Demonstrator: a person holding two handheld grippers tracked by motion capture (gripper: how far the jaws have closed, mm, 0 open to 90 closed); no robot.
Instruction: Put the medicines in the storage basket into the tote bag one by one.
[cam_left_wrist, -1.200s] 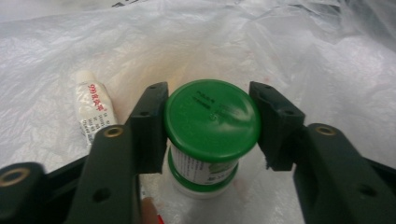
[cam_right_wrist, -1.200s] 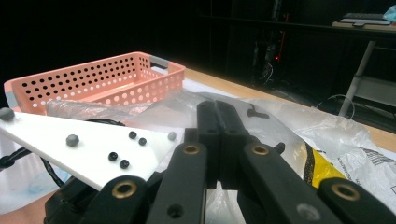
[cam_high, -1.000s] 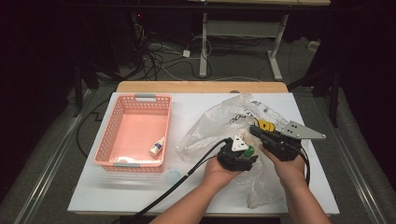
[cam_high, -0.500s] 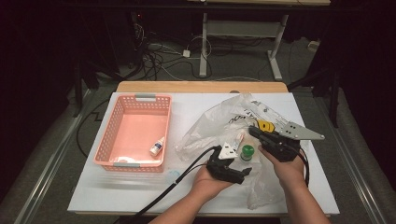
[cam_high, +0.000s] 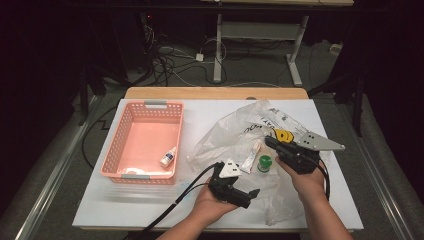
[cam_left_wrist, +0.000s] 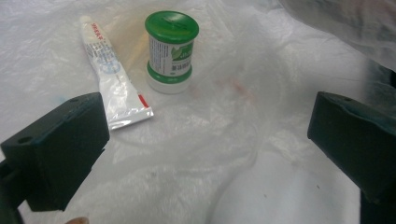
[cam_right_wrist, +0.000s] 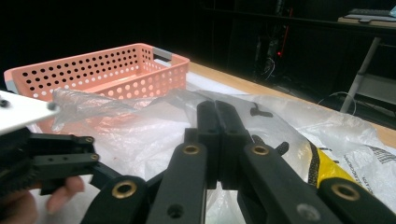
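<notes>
The left claw (cam_high: 252, 192), just opened and empty, sits near the jar (cam_high: 264, 163) and tube (cam_high: 251, 156) on the bag (cam_high: 235, 130). The right claw (cam_high: 270, 142) is clamped on the bag; keep that taut while straddling the jar squarely.

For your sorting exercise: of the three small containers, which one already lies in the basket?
The white dropper bottle, alone in the pink basket; tube and green-capped jar lie on the plastic bag.

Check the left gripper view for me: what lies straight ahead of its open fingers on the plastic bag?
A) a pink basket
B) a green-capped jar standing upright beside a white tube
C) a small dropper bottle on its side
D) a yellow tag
B: in the left gripper view the green-capped jar stands upright on the plastic bag, with the white tube lying just beside it, ahead of the left gripper, whose fingers are wide open and hold nothing.
</notes>
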